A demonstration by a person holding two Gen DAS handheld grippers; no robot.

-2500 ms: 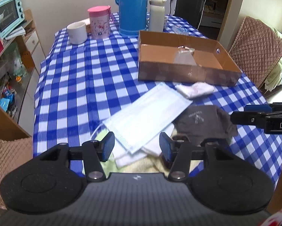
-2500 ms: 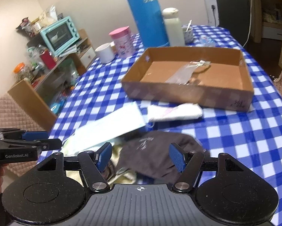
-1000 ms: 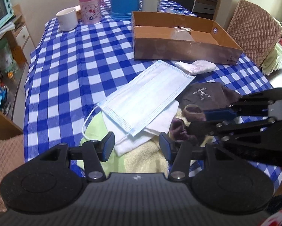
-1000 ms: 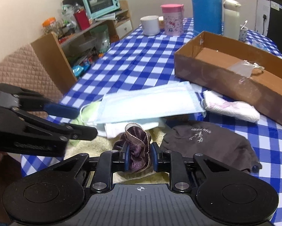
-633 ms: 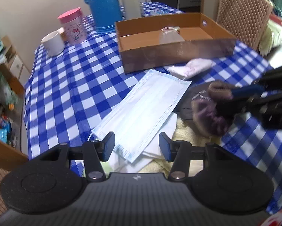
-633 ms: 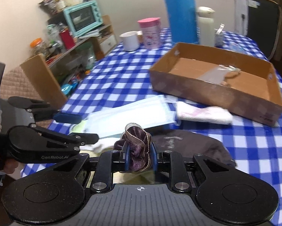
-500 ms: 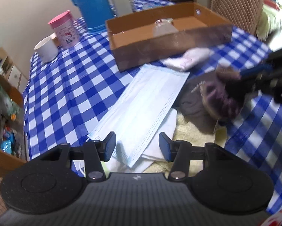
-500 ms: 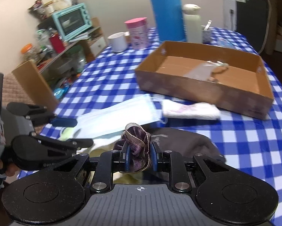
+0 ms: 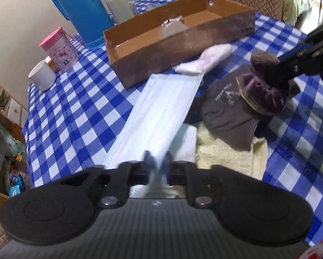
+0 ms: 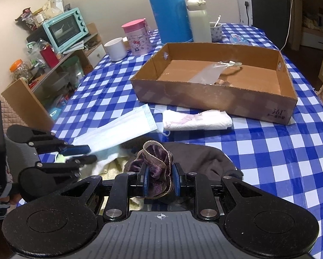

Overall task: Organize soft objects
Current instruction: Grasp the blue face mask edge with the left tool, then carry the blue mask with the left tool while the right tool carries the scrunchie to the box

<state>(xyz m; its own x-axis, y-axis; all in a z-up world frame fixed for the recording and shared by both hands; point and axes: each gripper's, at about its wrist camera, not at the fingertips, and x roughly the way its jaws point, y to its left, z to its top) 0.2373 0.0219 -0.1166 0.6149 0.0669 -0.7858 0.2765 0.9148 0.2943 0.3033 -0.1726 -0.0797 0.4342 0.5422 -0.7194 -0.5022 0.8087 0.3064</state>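
Left wrist view: left gripper (image 9: pixel 156 165) jaws pinch limp face mask (image 9: pixel 161 108) edge; right gripper (image 10: pixel 160 180) jaws clamp compressible scrunchie (image 10: pixel 155 161).

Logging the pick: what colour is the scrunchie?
Dark purple scrunchie with tan edging; clearest in right wrist view.

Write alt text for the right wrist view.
The right gripper is shut on a purple velvet scrunchie above a dark cloth on a blue checked table. At left, the left gripper pinches a blue face mask; beyond lie a white cloth and an open cardboard box.
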